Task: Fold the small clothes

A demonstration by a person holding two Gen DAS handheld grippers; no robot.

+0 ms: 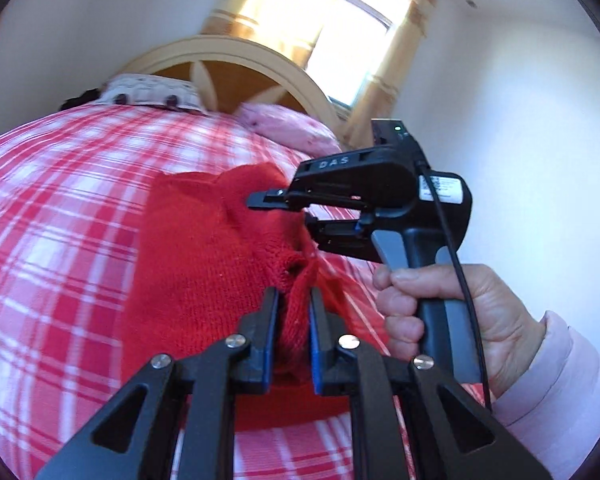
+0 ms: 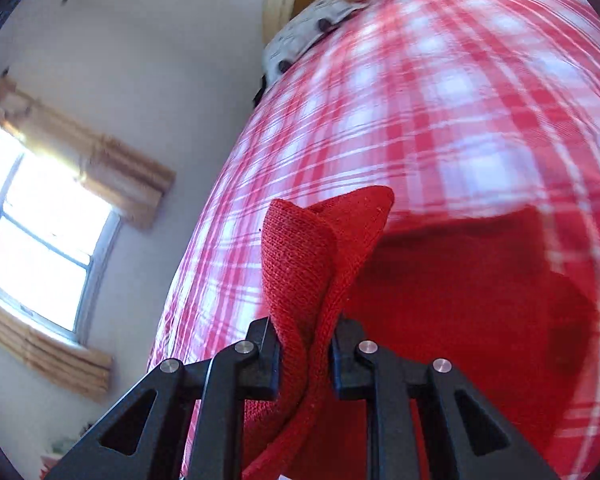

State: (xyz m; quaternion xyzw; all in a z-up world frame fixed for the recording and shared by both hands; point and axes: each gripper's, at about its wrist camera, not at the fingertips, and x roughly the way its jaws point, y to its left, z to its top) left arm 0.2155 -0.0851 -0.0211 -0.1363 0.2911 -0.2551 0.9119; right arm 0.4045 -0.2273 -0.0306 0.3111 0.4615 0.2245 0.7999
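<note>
A red knitted garment [image 1: 204, 248] lies on the red and white checked bedcover [image 1: 60, 208]. My left gripper [image 1: 294, 300] is shut on a bunched edge of it, near its right side. My right gripper [image 1: 288, 216], seen from the side in the left wrist view, grips the garment's far right corner. In the right wrist view my right gripper [image 2: 306, 336] is shut on a raised fold of the red garment [image 2: 304, 264], and the rest of the garment [image 2: 460, 300] spreads to the right on the bedcover [image 2: 440, 100].
A wooden headboard [image 1: 236, 60] stands at the far end of the bed, with a patterned pillow [image 1: 152, 94] and a pink pillow [image 1: 292, 124]. A curtained window [image 1: 352, 36] is behind. A white wall [image 1: 520, 140] is to the right.
</note>
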